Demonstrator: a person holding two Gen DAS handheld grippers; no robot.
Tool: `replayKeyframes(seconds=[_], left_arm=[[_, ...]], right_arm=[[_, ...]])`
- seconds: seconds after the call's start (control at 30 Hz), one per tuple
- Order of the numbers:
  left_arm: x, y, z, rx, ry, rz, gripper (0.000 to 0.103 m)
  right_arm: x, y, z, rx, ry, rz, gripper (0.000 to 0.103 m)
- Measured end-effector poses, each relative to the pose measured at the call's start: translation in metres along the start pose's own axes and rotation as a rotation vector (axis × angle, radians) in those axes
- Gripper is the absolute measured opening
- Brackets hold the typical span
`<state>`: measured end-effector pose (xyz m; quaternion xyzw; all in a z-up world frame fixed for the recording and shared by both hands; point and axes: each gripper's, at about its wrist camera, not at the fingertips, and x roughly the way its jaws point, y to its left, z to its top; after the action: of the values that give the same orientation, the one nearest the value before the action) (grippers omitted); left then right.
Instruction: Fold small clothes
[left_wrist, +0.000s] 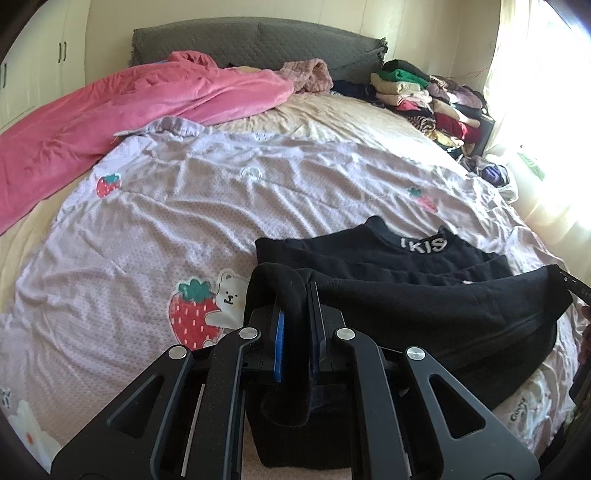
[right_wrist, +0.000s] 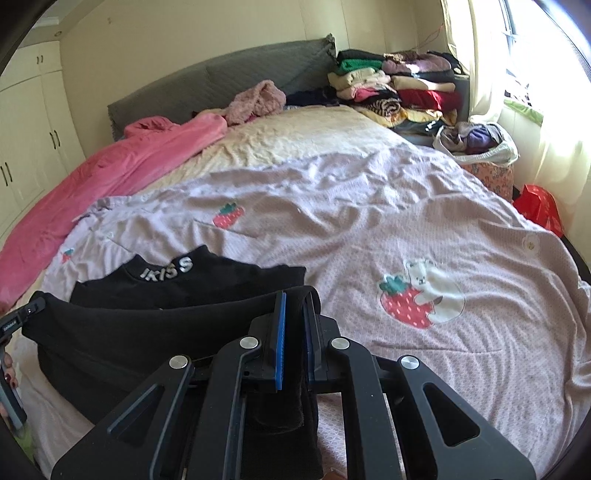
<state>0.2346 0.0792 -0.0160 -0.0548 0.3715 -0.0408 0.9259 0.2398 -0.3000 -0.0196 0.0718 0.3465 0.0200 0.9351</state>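
A small black top with white letters on its collar lies on the lilac strawberry-print cover. Its lower hem is lifted and stretched between both grippers. My left gripper is shut on the hem's left corner, black cloth bulging between the blue pads. My right gripper is shut on the hem's right corner. In the right wrist view the top lies at lower left on the cover, and the left gripper's tip shows at the far left edge. The right gripper's tip shows at the left wrist view's right edge.
A pink blanket lies crumpled along the bed's left side. Stacks of folded clothes sit at the far right by the grey headboard. A laundry bag and a red bag stand beside the bed by the window.
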Motion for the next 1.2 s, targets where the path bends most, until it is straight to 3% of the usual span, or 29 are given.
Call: replayKeyframes(seconds=[0.07,0.1,0.13,0.17,0.2,0.23,0.5,0.6,0.73,0.87,1.03,1.2], left_arm=[[0.005,0.001,-0.004,-0.004,0.004,0.008,0.007],[0.005,0.002,-0.005,-0.011,0.003,0.009,0.016],[0.004,0.003,-0.007,-0.014,-0.003,0.027,0.038],[0.003,0.003,-0.008,-0.009,-0.014,0.039,0.045],[0.001,0.003,-0.009,-0.004,-0.021,0.044,0.048],[0.0,0.003,-0.009,-0.002,-0.023,0.044,0.048],[-0.039,-0.001,-0.018,0.016,-0.103,0.035,0.051],[-0.053,-0.015,-0.022,0.044,-0.112,-0.008,0.051],[-0.057,-0.04,-0.033,0.105,-0.091,-0.069,0.051],[-0.046,-0.072,-0.055,0.189,-0.012,-0.134,0.051],[-0.021,-0.095,-0.078,0.276,0.057,-0.109,0.051],[-0.006,-0.095,-0.078,0.285,0.06,-0.061,0.051]], right_arm=[[0.003,-0.001,-0.003,0.001,0.006,-0.009,0.009],[0.004,-0.001,-0.004,0.0,0.006,-0.014,0.015],[0.004,-0.002,-0.005,-0.003,0.004,-0.025,0.022],[0.003,-0.002,-0.006,-0.007,-0.001,-0.044,0.026],[0.002,-0.003,-0.007,-0.005,-0.008,-0.054,0.039],[0.0,-0.005,-0.007,0.003,-0.014,-0.056,0.049],[-0.037,0.014,-0.01,-0.059,-0.099,0.019,0.05],[-0.045,0.033,-0.017,-0.126,-0.086,0.067,0.06],[-0.05,0.06,-0.031,-0.207,-0.055,0.128,0.06],[-0.051,0.082,-0.052,-0.258,0.009,0.2,0.058],[-0.036,0.099,-0.075,-0.309,0.114,0.158,0.053],[-0.006,0.098,-0.079,-0.315,0.184,0.075,0.053]])
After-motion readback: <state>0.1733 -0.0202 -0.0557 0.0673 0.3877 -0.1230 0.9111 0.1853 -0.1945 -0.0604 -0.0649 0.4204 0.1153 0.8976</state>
